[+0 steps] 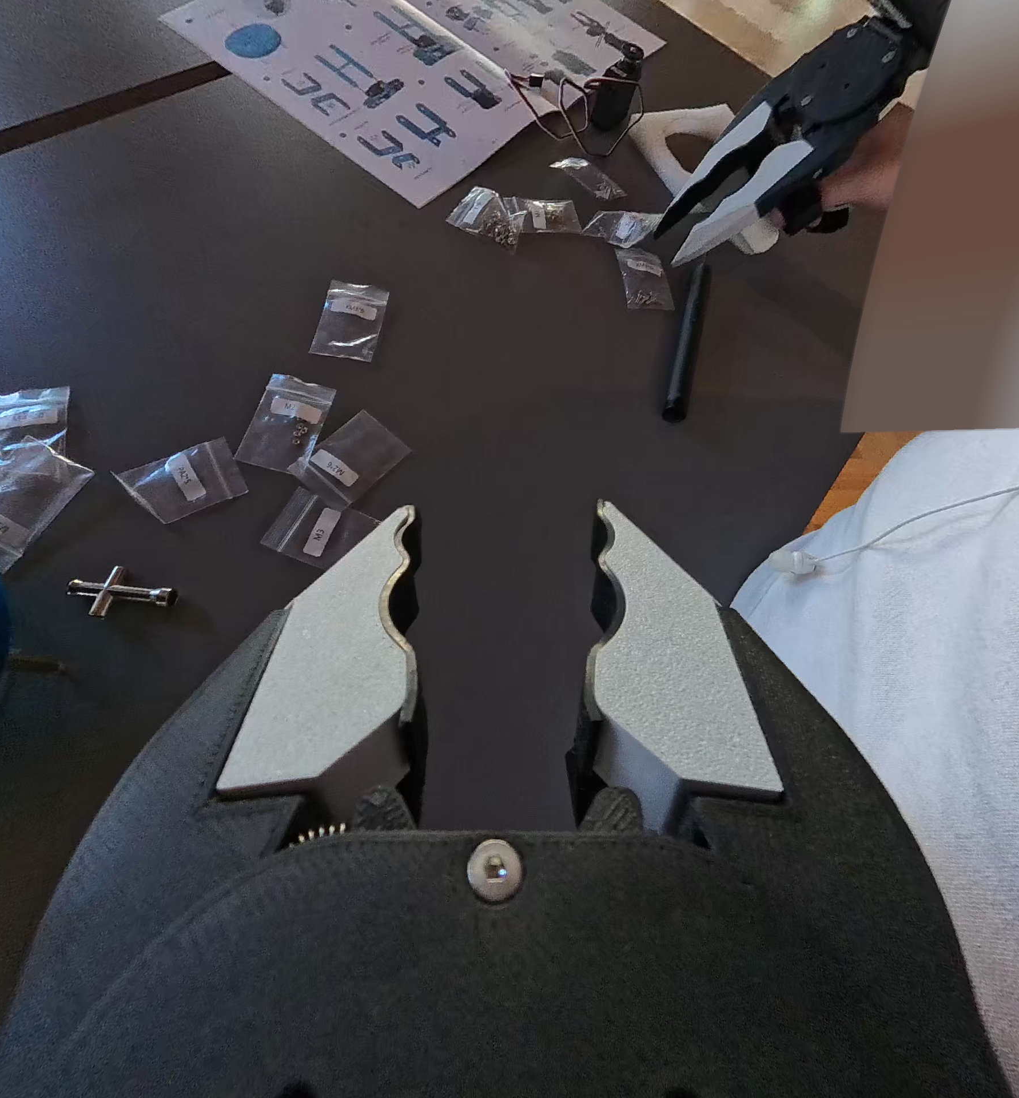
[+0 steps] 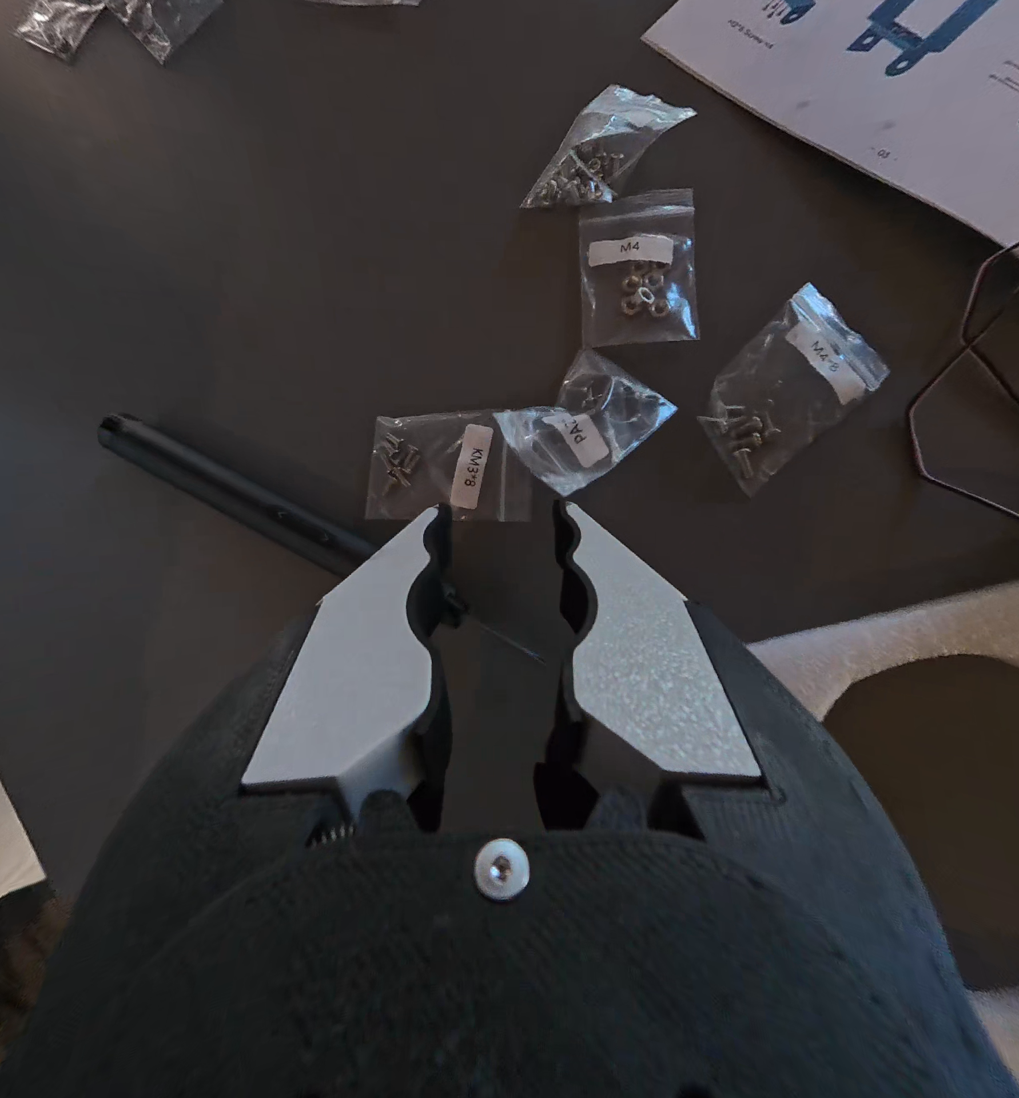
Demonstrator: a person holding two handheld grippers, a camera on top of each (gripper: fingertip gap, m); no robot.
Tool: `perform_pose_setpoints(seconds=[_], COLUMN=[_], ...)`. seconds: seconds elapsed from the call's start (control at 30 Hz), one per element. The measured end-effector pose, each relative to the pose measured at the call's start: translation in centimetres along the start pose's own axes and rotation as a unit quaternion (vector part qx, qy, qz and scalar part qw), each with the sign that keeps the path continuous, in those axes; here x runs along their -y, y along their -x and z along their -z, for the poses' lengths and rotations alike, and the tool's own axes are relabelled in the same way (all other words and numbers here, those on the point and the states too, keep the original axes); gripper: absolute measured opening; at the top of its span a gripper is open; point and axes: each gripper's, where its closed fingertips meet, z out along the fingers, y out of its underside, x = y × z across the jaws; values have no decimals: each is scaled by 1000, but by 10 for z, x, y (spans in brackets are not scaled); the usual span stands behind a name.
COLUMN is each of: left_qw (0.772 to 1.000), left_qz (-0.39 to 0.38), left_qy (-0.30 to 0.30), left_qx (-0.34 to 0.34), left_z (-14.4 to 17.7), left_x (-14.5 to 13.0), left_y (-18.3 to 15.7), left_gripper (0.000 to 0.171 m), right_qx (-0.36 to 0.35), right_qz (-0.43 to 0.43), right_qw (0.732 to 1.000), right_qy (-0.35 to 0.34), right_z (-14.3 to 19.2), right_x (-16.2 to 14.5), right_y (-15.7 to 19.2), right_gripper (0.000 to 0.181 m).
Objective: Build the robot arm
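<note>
While both hand-held grippers are spread and empty, nothing is gripped.
Right hand-held gripper is poised touching-close over a clear labelled screw bag on the dark worktop; left hand-held gripper is held above bare worktop.

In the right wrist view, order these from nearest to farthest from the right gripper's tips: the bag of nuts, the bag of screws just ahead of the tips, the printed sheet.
From the right gripper, which is open and holds nothing:
1. Bag of screws, right at the tips, slightly left.
2. Bag of nuts, farther ahead, to the right.
3. Printed sheet, top right corner of the table.
</note>
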Motion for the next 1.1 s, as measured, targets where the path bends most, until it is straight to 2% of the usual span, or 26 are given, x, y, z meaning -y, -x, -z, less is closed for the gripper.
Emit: perform_pose_setpoints(seconds=[0.3, 0.53, 0.9, 1.1], left_qw=[1000, 999, 999, 999], left_qz=[6, 13, 18, 15], left_qy=[-12, -9, -9, -6], left_qx=[18, 33, 38, 34], left_z=[3, 4, 1, -2], left_x=[1, -2, -1, 1], left_y=[-7, -9, -11, -12], left_gripper=[56, 56, 56, 57], right_qx=[-15, 26, 43, 51], right_qz=[28, 46, 71, 80], right_qw=[1000, 998, 996, 995], right_qy=[0, -17, -15, -31], right_z=[-10, -15, -16, -18], right_x=[-2, 3, 6, 18], right_y=[-2, 7, 12, 16], right_gripper=[25, 13, 16, 28])
